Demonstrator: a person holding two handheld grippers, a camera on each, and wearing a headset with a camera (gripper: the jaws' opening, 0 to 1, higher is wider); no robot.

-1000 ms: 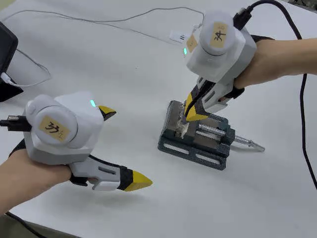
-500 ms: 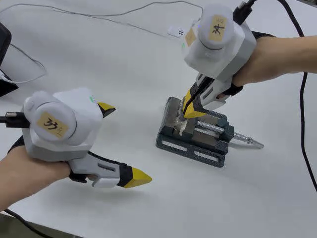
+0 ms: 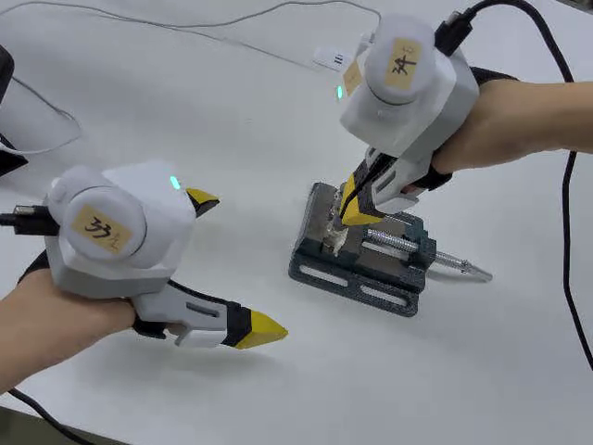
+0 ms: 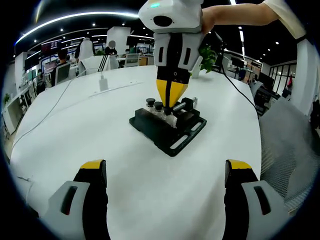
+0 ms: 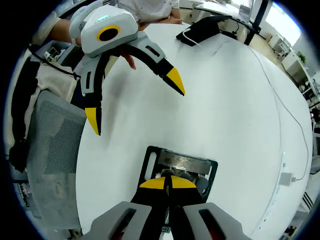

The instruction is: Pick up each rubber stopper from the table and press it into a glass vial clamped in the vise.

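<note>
Two dark rubber stoppers [image 4: 150, 102] already cap small clear glass vials [image 4: 161, 114] standing upright in the dark grey metal vise [image 3: 352, 283]. The right tongs [image 3: 347, 221] point steeply down over that row, tips pinched together on the next vial's mouth; whether a stopper is nipped beneath them, I cannot tell. So the press looks to run straight down the vial's upright axis, the right hand's job, while the left tongs [image 3: 233, 264] hang wide apart over the white tabletop [image 3: 232, 120], well off to the person's left of the vise.
</note>
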